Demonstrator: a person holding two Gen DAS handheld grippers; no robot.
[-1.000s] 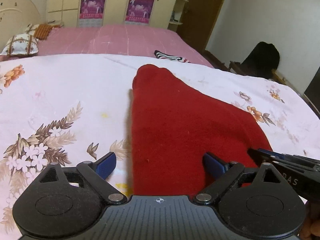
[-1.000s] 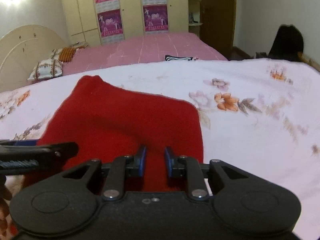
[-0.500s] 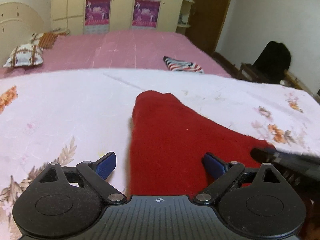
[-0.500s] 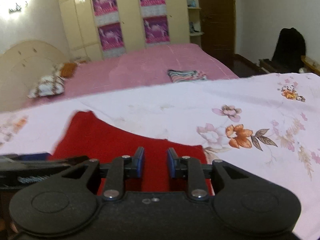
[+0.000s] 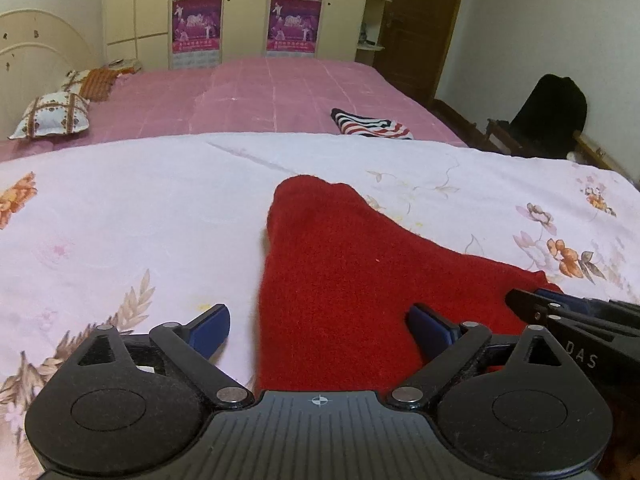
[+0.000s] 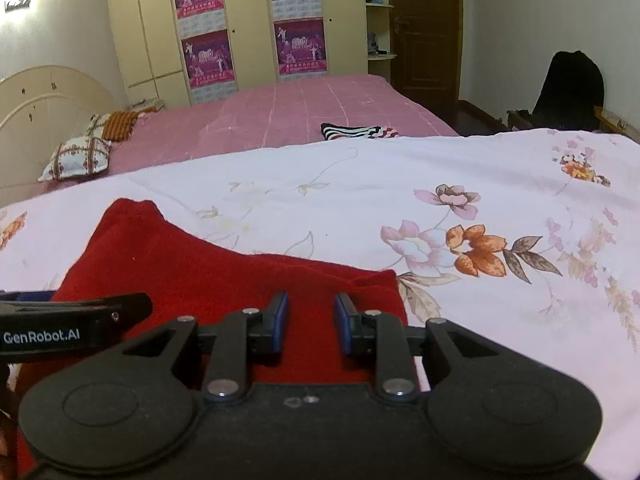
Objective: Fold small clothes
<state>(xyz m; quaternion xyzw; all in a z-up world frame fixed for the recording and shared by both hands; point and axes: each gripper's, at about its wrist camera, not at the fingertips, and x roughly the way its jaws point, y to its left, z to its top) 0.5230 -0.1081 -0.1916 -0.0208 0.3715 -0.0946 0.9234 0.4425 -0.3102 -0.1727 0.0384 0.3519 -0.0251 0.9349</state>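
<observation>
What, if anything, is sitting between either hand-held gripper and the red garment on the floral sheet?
Nothing visible. The red garment lies flat directly below both. The left hand-held gripper hovers open over its near left edge, and the right hand-held gripper, jaws slightly apart, over its near right corner. The striped garment lies far behind.

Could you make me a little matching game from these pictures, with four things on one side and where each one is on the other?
Things:
1. red garment
2. striped cloth
3. patterned pillow
4. dark chair

Places:
A. on the pink bedspread, far edge
B. by the headboard
C. on the floral sheet, near the tools
D. beside the bed, against the white wall

Pairs: 1-C, 2-A, 3-B, 4-D
</observation>
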